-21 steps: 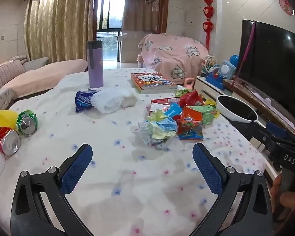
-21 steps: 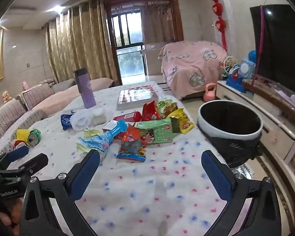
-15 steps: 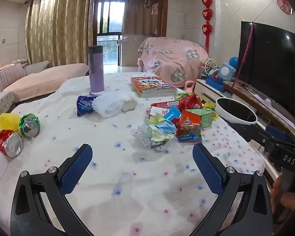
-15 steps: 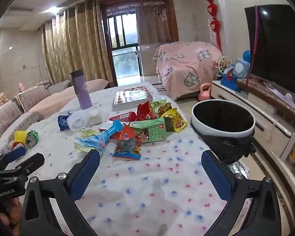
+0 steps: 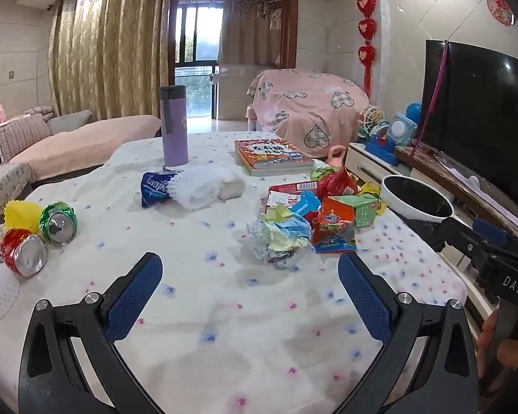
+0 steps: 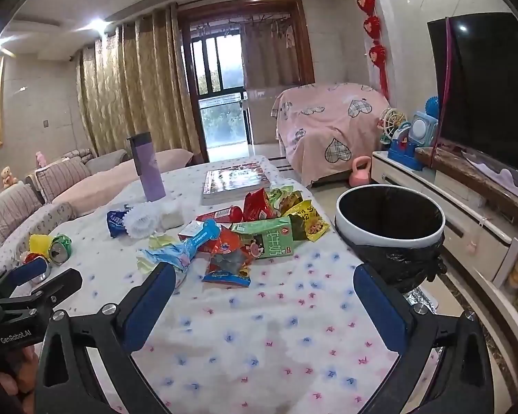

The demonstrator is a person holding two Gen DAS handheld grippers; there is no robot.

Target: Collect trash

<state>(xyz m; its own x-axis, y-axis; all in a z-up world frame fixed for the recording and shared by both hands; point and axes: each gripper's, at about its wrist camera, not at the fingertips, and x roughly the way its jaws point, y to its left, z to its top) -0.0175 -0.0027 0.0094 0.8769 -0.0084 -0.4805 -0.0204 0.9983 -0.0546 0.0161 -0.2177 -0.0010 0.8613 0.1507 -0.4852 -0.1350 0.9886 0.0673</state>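
A heap of snack wrappers (image 5: 331, 214) (image 6: 255, 231) lies on the flowered tablecloth (image 5: 224, 310), with a crumpled paper ball (image 5: 281, 238) at its near side. Two crushed cans (image 5: 39, 231) (image 6: 57, 246) rest at the table's left edge. A blue packet (image 5: 153, 188) and white foam net (image 5: 198, 186) sit further back. The white bin with a black liner (image 6: 390, 220) (image 5: 416, 201) stands off the table's right side. My left gripper (image 5: 248, 276) hangs open above the near cloth, short of the paper ball. My right gripper (image 6: 262, 283) is open too, nothing between its fingers.
A purple flask (image 5: 173, 131) and a stack of books (image 5: 274, 155) stand at the far end of the table. A television (image 6: 490, 86) on a low cabinet runs along the right. A sofa (image 5: 69, 145) lies to the left, a covered armchair (image 6: 328, 120) behind.
Both views have tipped up a little, so the table's contents sit lower in frame. Both grippers stayed wide open and nothing on the table moved.
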